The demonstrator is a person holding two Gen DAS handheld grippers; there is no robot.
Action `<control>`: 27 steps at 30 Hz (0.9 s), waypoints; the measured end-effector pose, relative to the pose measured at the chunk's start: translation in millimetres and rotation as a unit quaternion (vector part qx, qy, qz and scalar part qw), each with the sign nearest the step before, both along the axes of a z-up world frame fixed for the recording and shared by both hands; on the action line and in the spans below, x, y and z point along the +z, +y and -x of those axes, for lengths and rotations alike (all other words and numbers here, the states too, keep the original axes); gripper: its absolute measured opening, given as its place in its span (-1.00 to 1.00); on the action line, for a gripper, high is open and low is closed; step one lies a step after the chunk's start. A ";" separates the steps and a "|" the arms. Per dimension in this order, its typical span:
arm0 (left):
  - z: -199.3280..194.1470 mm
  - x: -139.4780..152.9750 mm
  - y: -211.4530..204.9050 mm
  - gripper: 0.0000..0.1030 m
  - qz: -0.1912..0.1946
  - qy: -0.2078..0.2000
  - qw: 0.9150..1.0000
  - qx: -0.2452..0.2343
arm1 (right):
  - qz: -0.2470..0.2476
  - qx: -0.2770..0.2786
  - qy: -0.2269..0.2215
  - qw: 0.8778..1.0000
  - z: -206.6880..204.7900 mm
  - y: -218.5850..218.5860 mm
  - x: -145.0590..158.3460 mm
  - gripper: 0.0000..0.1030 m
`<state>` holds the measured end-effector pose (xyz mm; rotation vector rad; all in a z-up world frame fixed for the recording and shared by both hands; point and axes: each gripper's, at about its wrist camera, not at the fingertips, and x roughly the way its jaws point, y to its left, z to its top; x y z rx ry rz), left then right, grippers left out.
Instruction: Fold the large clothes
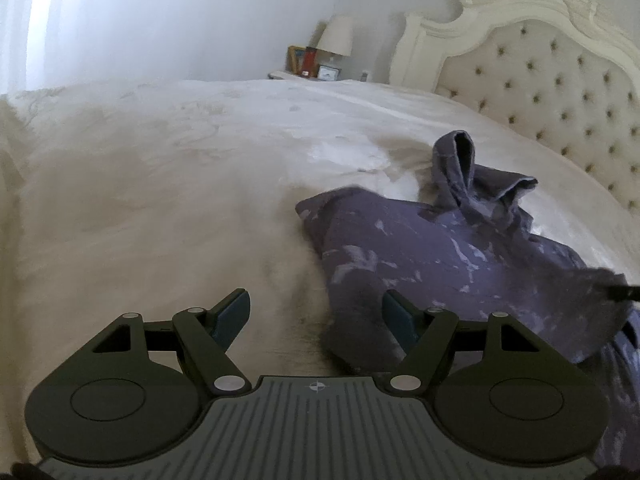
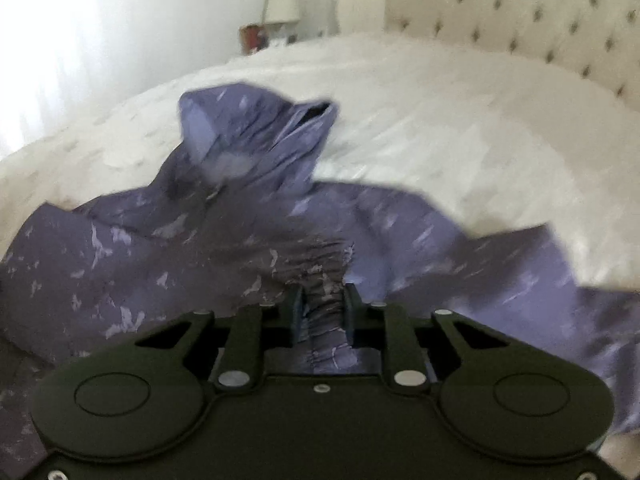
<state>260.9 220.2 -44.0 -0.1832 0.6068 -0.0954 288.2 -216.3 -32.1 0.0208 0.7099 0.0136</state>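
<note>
Between right gripper (image 2: 323, 308) jaws, blurred garment (image 2: 240, 240) bunch

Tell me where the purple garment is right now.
The purple garment lies crumpled on the white bed, right of the open left tool; the right tool pinches a bunched fold of it.

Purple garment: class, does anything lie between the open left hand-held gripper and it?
Nothing visible does. The left hand-held gripper is open above bare bedcover, with the garment edge right at its right finger.
</note>
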 end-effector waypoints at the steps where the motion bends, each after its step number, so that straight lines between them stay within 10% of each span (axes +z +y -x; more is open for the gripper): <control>1: -0.4 0.2 -1.1 0.39 0.000 -0.001 1.000 -0.003 | 0.008 -0.008 0.001 1.000 -0.3 -3.9 0.7 -0.45; 11: -13.0 -4.7 -21.9 0.37 0.017 -0.015 0.998 -0.050 | 0.047 -0.010 0.054 0.997 -13.4 -7.1 -39.8 -0.34; 14: -16.3 -10.4 -27.5 -0.34 0.026 -0.013 0.998 -0.064 | 0.041 -0.008 0.055 0.998 -12.1 -7.9 -39.6 -0.29; 27: 1.8 -20.3 -19.3 -0.10 0.039 0.065 0.995 -0.069 | 0.041 0.000 0.058 0.997 -7.6 -8.9 -45.4 -0.15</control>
